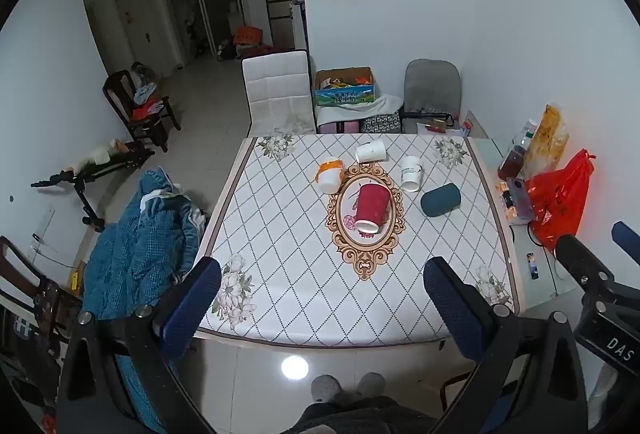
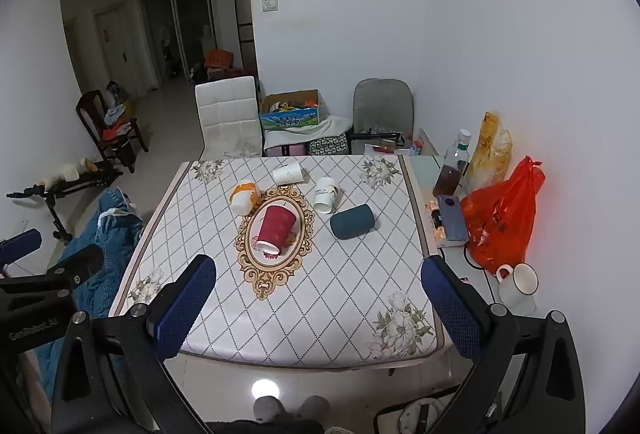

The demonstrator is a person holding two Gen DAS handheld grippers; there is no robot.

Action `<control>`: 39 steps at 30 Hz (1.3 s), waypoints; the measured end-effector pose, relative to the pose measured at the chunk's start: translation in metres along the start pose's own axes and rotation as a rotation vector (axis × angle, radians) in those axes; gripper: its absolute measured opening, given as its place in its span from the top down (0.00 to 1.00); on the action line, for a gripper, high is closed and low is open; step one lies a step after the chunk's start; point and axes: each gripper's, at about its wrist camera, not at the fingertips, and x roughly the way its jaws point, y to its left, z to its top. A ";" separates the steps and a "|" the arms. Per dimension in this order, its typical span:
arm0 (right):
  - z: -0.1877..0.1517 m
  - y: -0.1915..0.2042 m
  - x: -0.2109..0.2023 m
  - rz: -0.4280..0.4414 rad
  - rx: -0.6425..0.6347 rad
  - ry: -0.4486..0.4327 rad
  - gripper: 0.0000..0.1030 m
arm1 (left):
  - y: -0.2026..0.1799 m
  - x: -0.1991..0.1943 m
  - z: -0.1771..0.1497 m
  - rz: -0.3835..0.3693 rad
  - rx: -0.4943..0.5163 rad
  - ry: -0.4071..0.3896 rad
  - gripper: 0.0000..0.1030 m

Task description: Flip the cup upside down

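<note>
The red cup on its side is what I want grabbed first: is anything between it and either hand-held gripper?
Nothing visible. The red cup lies on the tablecloth's oval motif, with bare cloth toward both open hand-held grippers; other cups sit beyond and beside.

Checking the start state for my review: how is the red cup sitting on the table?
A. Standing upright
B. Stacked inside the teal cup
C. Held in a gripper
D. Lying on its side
D: the red cup lies tipped over on the ornate oval print of the tablecloth, untouched.

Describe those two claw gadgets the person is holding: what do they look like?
Each is a black angular frame with silver bolts, ending in two fingers with dark blue textured pads. The left gripper and right gripper look alike; each body carries white lettering. Below, grey slippers show.
</note>
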 end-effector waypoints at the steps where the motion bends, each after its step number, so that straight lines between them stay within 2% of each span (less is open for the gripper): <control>1: 0.000 -0.001 -0.001 0.010 0.010 -0.008 0.00 | 0.000 0.000 0.000 -0.012 -0.009 -0.008 0.00; 23: 0.000 0.005 -0.002 0.009 0.007 0.007 0.00 | 0.002 -0.008 -0.002 -0.023 -0.013 -0.016 0.00; 39: -0.014 0.005 -0.012 0.015 0.007 0.009 0.00 | 0.004 -0.012 -0.005 -0.022 -0.014 -0.022 0.00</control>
